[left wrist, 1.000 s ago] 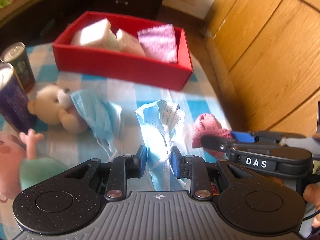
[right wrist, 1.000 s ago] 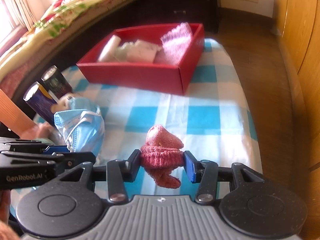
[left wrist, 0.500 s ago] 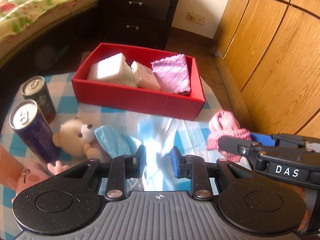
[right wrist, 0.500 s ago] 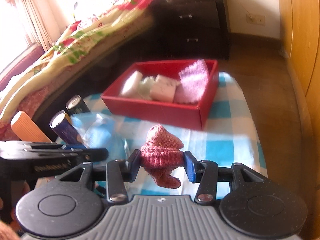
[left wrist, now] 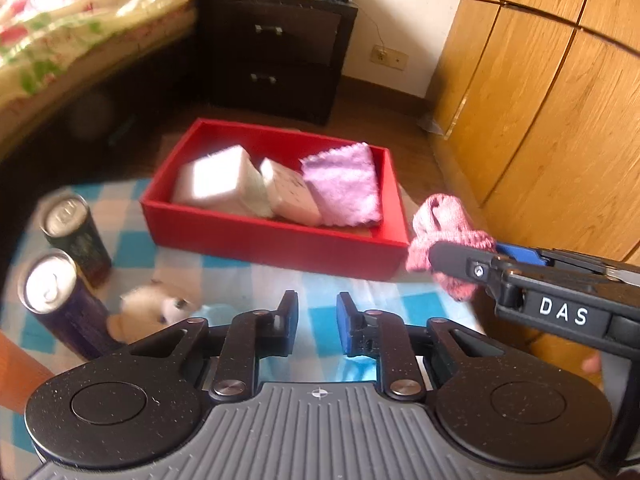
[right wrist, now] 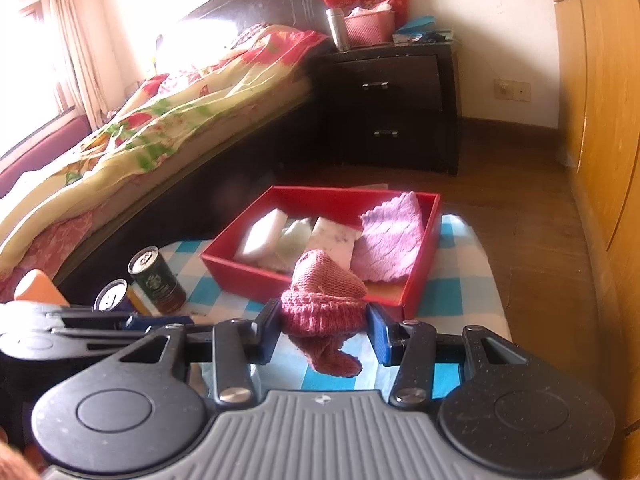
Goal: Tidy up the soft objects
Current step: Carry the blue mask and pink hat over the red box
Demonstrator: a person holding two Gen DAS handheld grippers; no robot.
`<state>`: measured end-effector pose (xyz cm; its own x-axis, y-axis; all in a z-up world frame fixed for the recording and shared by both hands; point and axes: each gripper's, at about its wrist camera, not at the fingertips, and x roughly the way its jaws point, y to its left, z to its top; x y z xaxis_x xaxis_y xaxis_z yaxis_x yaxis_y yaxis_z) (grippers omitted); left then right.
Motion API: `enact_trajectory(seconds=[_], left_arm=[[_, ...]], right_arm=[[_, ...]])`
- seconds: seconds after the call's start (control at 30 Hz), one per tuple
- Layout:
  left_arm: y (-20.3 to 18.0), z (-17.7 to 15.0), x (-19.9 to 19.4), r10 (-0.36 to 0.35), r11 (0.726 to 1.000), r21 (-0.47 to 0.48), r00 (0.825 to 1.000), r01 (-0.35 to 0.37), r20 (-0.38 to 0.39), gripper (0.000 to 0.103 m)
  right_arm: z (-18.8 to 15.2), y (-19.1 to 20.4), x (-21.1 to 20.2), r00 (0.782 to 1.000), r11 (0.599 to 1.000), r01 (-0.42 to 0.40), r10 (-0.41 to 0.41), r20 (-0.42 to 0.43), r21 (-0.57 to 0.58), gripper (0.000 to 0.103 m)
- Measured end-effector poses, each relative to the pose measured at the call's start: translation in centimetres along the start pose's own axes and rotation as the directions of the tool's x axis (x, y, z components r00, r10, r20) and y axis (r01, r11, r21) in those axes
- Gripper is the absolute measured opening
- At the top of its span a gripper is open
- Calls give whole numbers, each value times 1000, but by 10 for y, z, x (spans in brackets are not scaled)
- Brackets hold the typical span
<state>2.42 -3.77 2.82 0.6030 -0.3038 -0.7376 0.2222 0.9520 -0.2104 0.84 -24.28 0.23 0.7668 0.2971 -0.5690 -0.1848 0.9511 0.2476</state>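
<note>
My left gripper point(left wrist: 316, 320) hangs over the blue checked tablecloth. Its jaws are closing, and pale blue face mask fabric point(left wrist: 360, 370) shows blurred between and under the fingers. My right gripper point(right wrist: 324, 320) is shut on a pink knitted piece point(right wrist: 324, 300) that dangles below its pads. In the left wrist view that pink knit point(left wrist: 440, 216) hangs just off the right front corner of the red box point(left wrist: 272, 248). The box point(right wrist: 240, 276) holds white sponge blocks point(left wrist: 216, 180) and a purple cloth point(left wrist: 344, 184). A cream teddy bear point(left wrist: 160, 304) lies on the cloth at the left.
Two drink cans point(left wrist: 68, 220) point(left wrist: 52, 292) stand at the table's left. An orange object point(right wrist: 38, 288) sits beyond them. A bed point(right wrist: 160, 120) runs along the left, a dark nightstand point(right wrist: 392, 112) stands behind the box, and wooden wardrobe doors point(left wrist: 540, 120) line the right.
Both grippers have risen and tipped upward, so more of the room shows. The blue mask came up off the cloth with the left gripper, whose jaws now stand narrower. The pink knit stays gripped.
</note>
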Motion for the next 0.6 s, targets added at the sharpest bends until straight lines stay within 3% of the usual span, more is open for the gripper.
enact_trajectory(seconds=[0.1, 0.13, 0.17, 0.23, 0.3, 0.4, 0.43, 0.5, 0.6], left_arm=[[-5, -4, 3, -13, 999, 29, 1000, 13, -24, 17], [-12, -9, 8, -26, 997, 75, 997, 31, -67, 28], [-18, -17, 13, -34, 995, 90, 995, 43, -97, 48], [-28, -35, 31, -15, 994, 101, 991, 28, -131, 75], [-36, -48, 59, -9, 992, 120, 978, 35, -209, 63], [-39, -63, 93, 44, 992, 128, 960, -8, -275, 61], [-39, -67, 101, 66, 991, 134, 956, -28, -286, 52], [-43, -68, 99, 118, 980, 185, 959, -71, -257, 12], [-36, -63, 88, 81, 990, 136, 962, -47, -259, 7]], right_arm=[[0, -5, -3, 1000, 1000, 3, -3, 2, 8, 24], [1, -6, -3, 1000, 1000, 3, -3, -1, 9, 24], [-1, -7, -4, 1000, 1000, 4, -4, -2, 13, 24], [-2, -9, -3, 1000, 1000, 5, -5, -9, 14, 24], [-3, -11, -3, 1000, 1000, 6, -6, -13, 22, 24], [-4, -13, -4, 1000, 1000, -1, 1, -18, 18, 24], [-5, -14, -4, 1000, 1000, 1, -1, -20, 16, 23], [-6, -18, -4, 1000, 1000, 0, 1, -25, 25, 23], [-4, -22, -5, 1000, 999, -8, 9, -24, 44, 23]])
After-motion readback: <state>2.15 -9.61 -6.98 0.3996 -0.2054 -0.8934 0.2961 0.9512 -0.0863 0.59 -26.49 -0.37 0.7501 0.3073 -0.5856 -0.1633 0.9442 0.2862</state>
